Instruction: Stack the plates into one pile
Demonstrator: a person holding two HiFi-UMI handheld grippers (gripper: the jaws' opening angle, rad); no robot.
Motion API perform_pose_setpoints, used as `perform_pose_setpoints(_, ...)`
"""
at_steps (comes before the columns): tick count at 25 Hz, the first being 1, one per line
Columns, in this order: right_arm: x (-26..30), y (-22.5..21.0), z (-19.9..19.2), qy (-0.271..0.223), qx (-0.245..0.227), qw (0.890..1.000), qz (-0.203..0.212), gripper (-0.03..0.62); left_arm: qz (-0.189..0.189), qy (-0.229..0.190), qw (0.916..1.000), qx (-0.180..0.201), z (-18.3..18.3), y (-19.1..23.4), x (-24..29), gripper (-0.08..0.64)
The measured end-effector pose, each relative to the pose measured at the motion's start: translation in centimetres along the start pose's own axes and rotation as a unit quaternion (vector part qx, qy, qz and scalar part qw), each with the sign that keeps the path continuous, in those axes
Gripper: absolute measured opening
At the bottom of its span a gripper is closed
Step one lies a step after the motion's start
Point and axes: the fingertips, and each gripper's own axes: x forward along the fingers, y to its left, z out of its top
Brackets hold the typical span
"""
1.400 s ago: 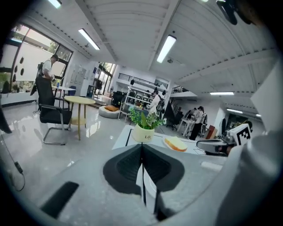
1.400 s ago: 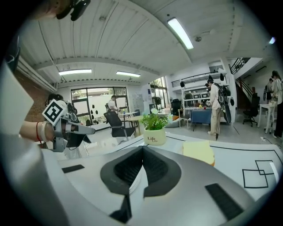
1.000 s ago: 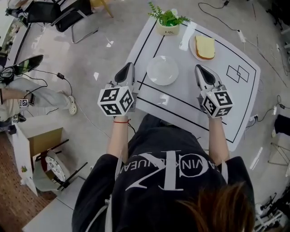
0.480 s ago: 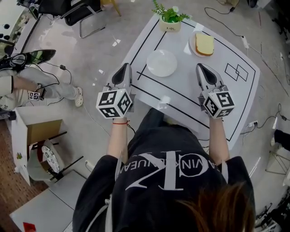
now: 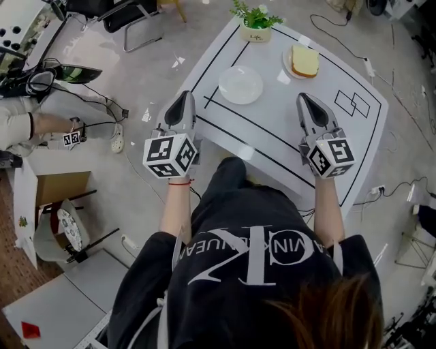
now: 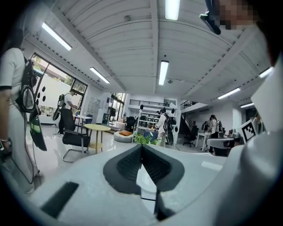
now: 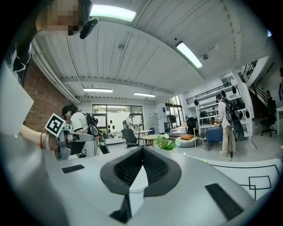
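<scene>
Left gripper (image 5: 184,96) and right gripper (image 5: 302,98): jaws fully closed, nothing between them. The empty white plate (image 5: 240,84) lies on the table (image 5: 272,123) between and beyond both. The plate carrying toast (image 5: 285,64) sits apart, farther right.

Top of the plant (image 5: 257,18) is clipped by the head view's edge — the pot (image 5: 255,36) label is too small to read. Bread (image 5: 305,61) covers most of its plate (image 5: 287,65). In the left gripper view the jaws mask most of the empty plate (image 6: 147,182) — and the table's (image 5: 272,129) near edge vanishes under the person's torso (image 5: 252,259).
</scene>
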Motion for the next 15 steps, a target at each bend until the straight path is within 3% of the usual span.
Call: perform_pose_setpoints(15,-2.0,0.7,2.0,-0.036,-0.009,0.999,0.011,0.0,0.05,-0.073,0.9944,0.057,3.3,-0.3,-3.9,0.009)
